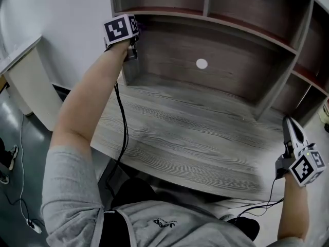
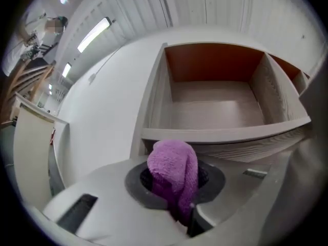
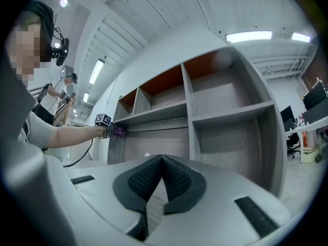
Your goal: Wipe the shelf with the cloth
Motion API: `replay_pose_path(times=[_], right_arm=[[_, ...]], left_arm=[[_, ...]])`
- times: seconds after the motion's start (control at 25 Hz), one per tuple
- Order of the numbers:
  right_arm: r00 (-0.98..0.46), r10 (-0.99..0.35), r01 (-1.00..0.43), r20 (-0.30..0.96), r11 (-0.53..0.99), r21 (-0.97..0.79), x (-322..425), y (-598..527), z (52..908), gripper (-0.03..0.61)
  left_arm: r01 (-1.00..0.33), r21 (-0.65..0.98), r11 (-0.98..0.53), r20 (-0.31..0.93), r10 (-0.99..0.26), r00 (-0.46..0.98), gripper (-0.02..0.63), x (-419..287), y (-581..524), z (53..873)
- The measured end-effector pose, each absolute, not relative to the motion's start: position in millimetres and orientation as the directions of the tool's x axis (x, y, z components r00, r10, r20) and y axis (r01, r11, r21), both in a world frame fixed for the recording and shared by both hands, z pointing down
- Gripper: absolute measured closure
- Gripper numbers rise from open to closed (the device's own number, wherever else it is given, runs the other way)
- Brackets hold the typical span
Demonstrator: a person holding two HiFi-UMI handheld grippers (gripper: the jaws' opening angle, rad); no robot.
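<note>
The cloth (image 2: 173,176), a purple bundle, is clamped between the jaws of the left gripper (image 1: 132,49). We read the grasp in the left gripper view: both pads close on the fabric, and a rounded fold stands up above them. The cloth sits at the left end of the shelf (image 2: 225,135), just below the front edge of the board, under the open left compartment. We cannot tell whether the fabric touches the board. In the right gripper view, we locate the same cloth (image 3: 119,131) as a small purple spot at that left corner.

The left arm (image 1: 87,102) reaches up from the desk (image 1: 195,133), and a black cable (image 1: 122,133) hangs beside it.

The right gripper (image 1: 292,130) is well apart from the cloth, low at the right side of the desk. Its jaws are clenched tip to tip, with nothing between them.

A round white spot (image 1: 201,63) marks the back panel above the desk.
</note>
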State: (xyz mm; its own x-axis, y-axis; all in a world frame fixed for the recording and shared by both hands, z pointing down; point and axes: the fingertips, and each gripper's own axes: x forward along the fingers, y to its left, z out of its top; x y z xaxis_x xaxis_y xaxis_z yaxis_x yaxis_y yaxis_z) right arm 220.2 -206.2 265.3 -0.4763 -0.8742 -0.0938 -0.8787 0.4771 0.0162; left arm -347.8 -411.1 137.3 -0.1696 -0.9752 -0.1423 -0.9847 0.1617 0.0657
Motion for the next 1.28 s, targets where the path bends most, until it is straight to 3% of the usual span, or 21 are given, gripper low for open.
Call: replay_pose_path(times=[0.24, 0.36, 0.6, 0.92, 1.04, 1.28], right_arm=[[-0.468, -0.878, -0.883, -0.1, 0.468, 0.018, 227, -201, 261, 0.565], [-0.466, -0.876, -0.883, -0.124, 0.469, 0.011, 230, -201, 258, 0.565], [-0.458, -0.875, -0.889, -0.156, 0.457, 0.044, 234, -180, 237, 0.565], [-0.373, -0.907, -0.927, -0.195, 0.375, 0.029, 281, -157, 235, 0.565], [-0.362, -0.913, -0.931, -0.19, 0.365, 0.02, 289, -157, 239, 0.565], [-0.367, -0.916, -0.93, -0.162, 0.368, 0.026, 289, -164, 244, 0.564]], left_arm=[[-0.994, -0.054, 0.09, -0.124, -0.989, -0.083, 0.548, -308, -408, 137], [-0.991, -0.123, -0.048, -0.09, -0.994, 0.059, 0.549, -230, -401, 135], [-0.942, -0.101, -0.319, -0.057, -0.944, 0.326, 0.549, -57, -393, 138], [-0.771, -0.129, -0.623, -0.129, -0.761, 0.636, 0.549, 175, -369, 123], [-0.761, -0.093, -0.642, -0.025, -0.763, 0.646, 0.549, 214, -368, 143], [-0.739, -0.183, -0.648, -0.109, -0.734, 0.67, 0.545, 209, -363, 136]])
